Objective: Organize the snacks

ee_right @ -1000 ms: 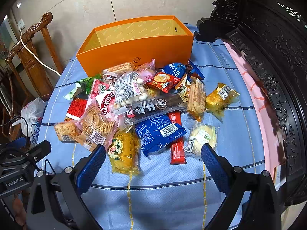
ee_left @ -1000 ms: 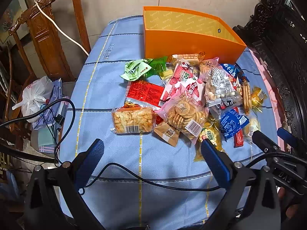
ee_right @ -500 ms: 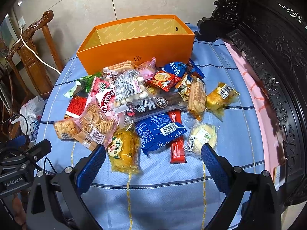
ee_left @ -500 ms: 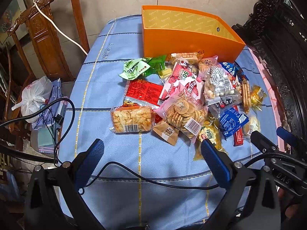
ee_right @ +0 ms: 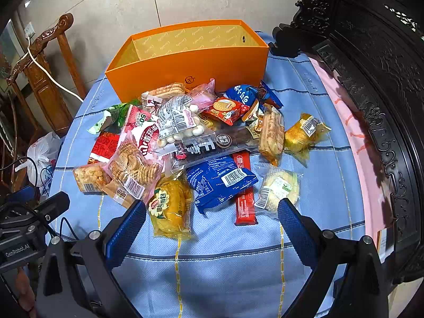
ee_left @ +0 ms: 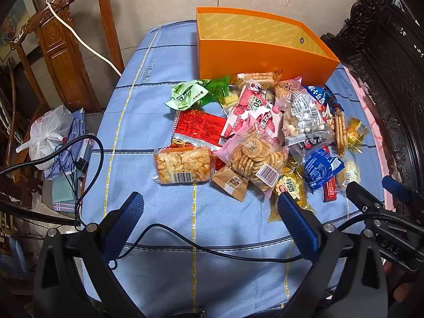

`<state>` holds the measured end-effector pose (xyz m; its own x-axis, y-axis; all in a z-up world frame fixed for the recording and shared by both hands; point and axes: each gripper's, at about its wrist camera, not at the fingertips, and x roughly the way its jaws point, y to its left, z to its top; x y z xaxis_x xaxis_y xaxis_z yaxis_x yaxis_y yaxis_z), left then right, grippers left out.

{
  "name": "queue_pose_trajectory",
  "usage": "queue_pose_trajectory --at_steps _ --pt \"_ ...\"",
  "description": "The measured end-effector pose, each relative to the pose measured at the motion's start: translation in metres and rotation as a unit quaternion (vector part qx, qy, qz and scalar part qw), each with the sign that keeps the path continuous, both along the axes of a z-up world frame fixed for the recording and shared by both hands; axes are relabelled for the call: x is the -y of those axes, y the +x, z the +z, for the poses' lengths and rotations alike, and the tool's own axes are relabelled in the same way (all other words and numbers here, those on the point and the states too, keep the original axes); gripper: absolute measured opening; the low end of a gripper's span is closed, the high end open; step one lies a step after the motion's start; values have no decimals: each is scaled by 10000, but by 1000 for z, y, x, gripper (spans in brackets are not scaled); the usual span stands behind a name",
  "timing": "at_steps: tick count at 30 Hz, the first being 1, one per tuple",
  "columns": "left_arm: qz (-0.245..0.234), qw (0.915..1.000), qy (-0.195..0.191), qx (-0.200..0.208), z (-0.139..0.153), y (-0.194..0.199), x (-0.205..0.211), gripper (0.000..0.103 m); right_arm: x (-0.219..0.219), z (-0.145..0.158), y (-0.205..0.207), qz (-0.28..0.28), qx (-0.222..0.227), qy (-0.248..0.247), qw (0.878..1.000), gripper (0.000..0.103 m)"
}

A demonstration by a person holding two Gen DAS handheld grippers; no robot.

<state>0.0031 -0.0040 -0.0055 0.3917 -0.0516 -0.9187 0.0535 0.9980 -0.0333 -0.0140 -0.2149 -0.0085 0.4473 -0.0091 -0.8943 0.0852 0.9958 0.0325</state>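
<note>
A pile of snack packets lies on the blue cloth (ee_left: 148,122) in front of an empty orange box (ee_left: 254,58), which also shows in the right wrist view (ee_right: 190,63). Nearest my left gripper (ee_left: 209,206) is a cracker pack (ee_left: 182,165) and a pink bag of round biscuits (ee_left: 254,151). My left gripper is open and empty, short of the pile. My right gripper (ee_right: 210,212) is open and empty, just before a yellow cake packet (ee_right: 169,206), a blue packet (ee_right: 220,180) and a red bar (ee_right: 245,196).
A black cable (ee_left: 212,249) crosses the cloth under my left gripper. A wooden chair (ee_left: 63,50) and a white bag (ee_left: 47,135) stand left of the table. Dark carved furniture (ee_right: 371,79) runs along the right edge beside a pink strip (ee_right: 352,137).
Both grippers have moved a little forward toward the pile; the snacks sit slightly lower and nearer in both views. Nothing was grasped.
</note>
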Motion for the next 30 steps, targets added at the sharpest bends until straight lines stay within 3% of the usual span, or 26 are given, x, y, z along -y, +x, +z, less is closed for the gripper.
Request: queue_pose_trajectory --at_steps 16,30 --pt "11 10000 16 -14 -2 0 -3 99 0 -2 -1 -15 -16 -3 10000 99" --pt "61 9997 212 -72 -22 21 -10 99 30 -27 -5 -281 -137 116 9994 99"
